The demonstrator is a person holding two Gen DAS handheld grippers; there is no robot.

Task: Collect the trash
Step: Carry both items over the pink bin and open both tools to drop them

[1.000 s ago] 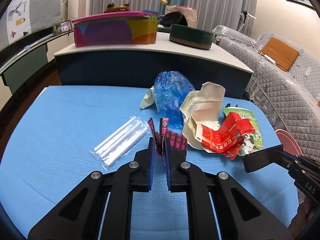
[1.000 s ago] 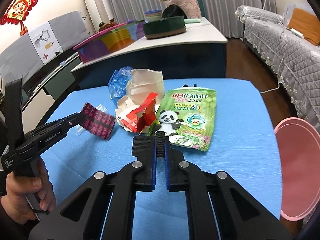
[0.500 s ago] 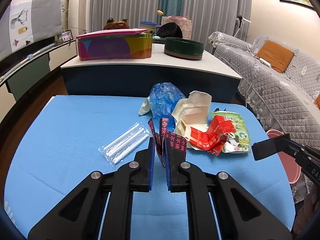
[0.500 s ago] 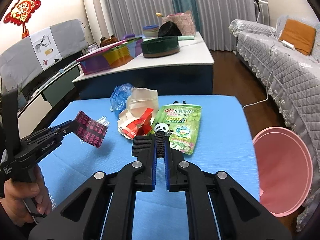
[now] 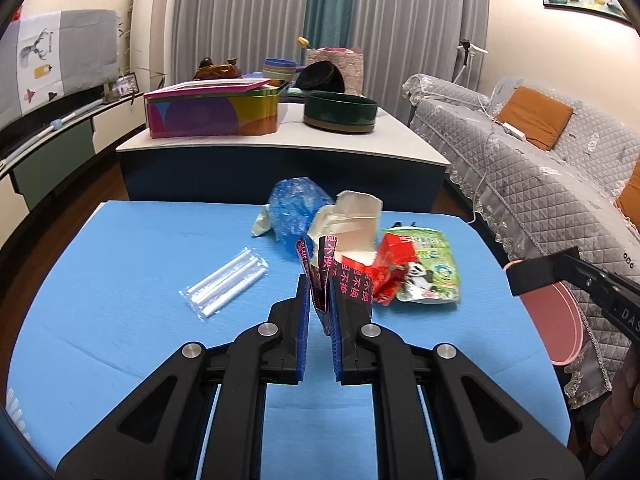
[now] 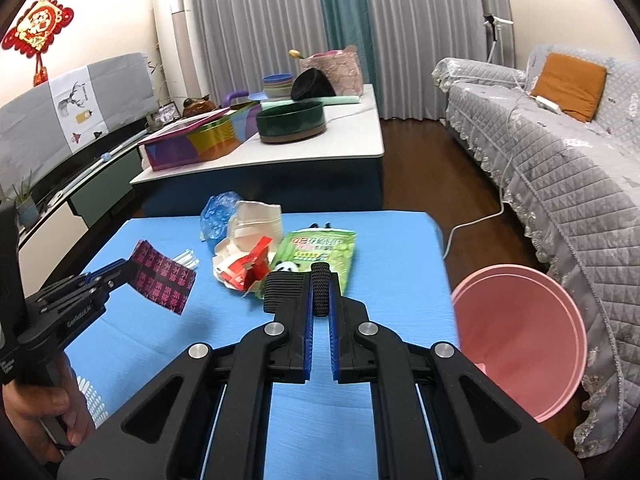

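My left gripper (image 5: 320, 292) is shut on a black-and-pink wrapper (image 5: 352, 284) and holds it above the blue table (image 5: 120, 320); the right wrist view shows this wrapper (image 6: 164, 280) hanging from the left gripper (image 6: 120, 274). My right gripper (image 6: 320, 292) is shut on a black ribbed strip (image 6: 322, 280); it enters the left wrist view as the right gripper (image 5: 520, 278). A trash pile lies ahead: blue plastic bag (image 5: 296, 208), torn white carton (image 5: 352, 220), red wrapper (image 5: 394, 264), green panda pouch (image 5: 432, 268). A clear pack of white straws (image 5: 224, 284) lies to the left.
A pink bin (image 6: 520, 336) stands on the floor right of the table, beside a grey quilted sofa (image 6: 560, 160). Behind the table, a white-topped counter (image 5: 280, 144) carries a colourful tin and a dark green bowl. A hand (image 6: 36, 408) holds the left gripper's handle.
Both grippers have risen and drawn back from the pile, each keeping its grip. The table looks smaller and the pink bin shows more fully.
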